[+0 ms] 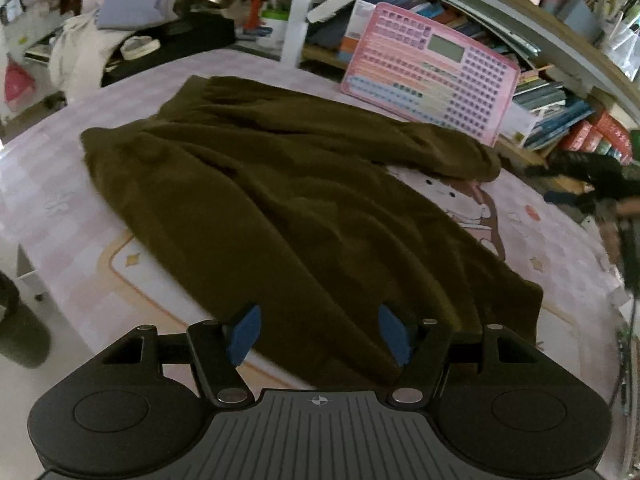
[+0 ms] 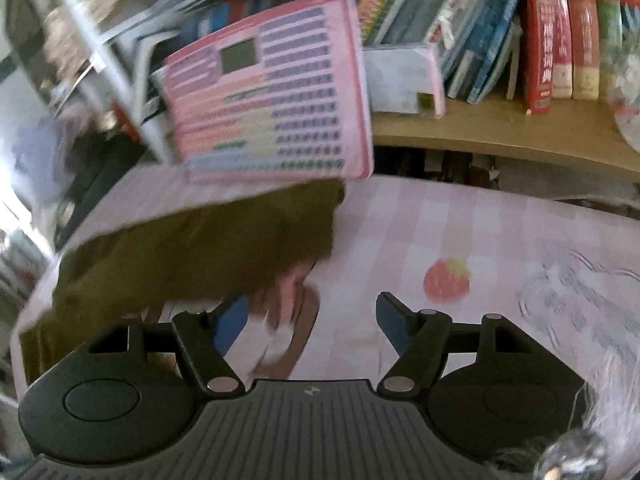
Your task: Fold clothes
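A dark olive-brown garment [image 1: 280, 208] lies spread on the pink checked bed cover [image 1: 60, 200], with one sleeve reaching right toward the shelf. My left gripper [image 1: 320, 332] is open and empty, its blue pads just above the garment's near hem. In the right wrist view the same garment [image 2: 192, 252] lies at the left, blurred. My right gripper [image 2: 308, 328] is open and empty over the bare cover, with the garment's edge beside its left finger. The right gripper also shows at the far right edge of the left wrist view [image 1: 600, 188], too small to read.
A pink toy keyboard board [image 1: 432, 72] leans against the bookshelf behind the bed; it also shows in the right wrist view [image 2: 272, 96]. Books [image 2: 560, 40] fill the wooden shelf [image 2: 520, 136]. Clutter and a black bag [image 1: 168, 44] stand at the far left.
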Motion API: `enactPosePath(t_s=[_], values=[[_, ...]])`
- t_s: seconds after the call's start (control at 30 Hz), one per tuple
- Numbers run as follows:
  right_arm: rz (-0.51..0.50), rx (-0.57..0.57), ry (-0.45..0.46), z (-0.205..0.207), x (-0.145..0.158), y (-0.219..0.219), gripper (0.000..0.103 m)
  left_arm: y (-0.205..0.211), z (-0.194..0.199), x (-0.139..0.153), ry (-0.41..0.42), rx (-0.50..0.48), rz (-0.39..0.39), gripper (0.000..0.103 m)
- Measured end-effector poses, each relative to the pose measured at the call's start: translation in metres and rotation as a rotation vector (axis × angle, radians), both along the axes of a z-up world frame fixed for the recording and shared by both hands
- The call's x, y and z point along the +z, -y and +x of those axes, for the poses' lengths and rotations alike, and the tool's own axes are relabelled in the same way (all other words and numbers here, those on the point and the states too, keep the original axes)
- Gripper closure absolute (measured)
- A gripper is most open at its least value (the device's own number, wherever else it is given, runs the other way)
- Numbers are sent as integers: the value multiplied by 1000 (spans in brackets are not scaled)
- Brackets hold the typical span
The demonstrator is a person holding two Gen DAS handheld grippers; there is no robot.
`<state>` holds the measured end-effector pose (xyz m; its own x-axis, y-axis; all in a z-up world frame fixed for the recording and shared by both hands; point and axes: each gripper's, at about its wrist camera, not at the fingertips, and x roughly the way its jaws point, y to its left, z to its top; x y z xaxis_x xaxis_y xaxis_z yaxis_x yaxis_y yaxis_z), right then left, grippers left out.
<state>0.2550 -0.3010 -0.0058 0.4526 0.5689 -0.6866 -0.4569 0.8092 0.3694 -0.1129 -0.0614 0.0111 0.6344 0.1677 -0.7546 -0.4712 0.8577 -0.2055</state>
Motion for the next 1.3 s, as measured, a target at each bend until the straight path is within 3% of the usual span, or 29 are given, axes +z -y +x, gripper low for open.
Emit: enactPosePath(t_s=[0.17,0.33,0.37,0.4,0.43,0.5,0.73,0.8,0.87,0.93,1.0,1.07,1.13,1.2,1.3], values=[[57,-36,-53,56,-18,-23,36,5,-7,3,-39,41,41,37],[35,-39,-37,87,-32,-52,38,4,-14,7,-54,99,67,37],[23,-26,-47,90,-35,-58,45,4,-13,7,-57,105,65,37],[15,-11,-57,93,-38,-63,70,3,-12,6,-60,108,63,37],[15,8,-72,93,-38,-65,84,4,-11,6,-62,107,62,37],[75,73,-86,85,-25,-60,93,5,-8,5,-64,93,60,37],[453,386,-42,17,75,-13,94,8,2,1,-57,54,38,37],[546,343,-18,12,96,-1,95,9,4,2,-52,45,39,37],[565,209,-14,21,101,3,95,11,4,3,-48,35,46,37],[445,97,30,37,90,-6,93,12,2,6,-42,31,54,37],[280,9,71,54,72,-18,74,12,-1,8,-36,41,59,37],[109,-53,46,69,42,-23,54,11,-6,10,-29,62,61,37],[-1,-92,-2,74,16,-19,53,7,-12,10,-24,92,54,37],[-42,-77,-60,68,-2,-11,53,4,-13,8,-26,109,39,37],[-118,1,-88,46,-16,-11,53,4,-12,5,-31,106,24,37]])
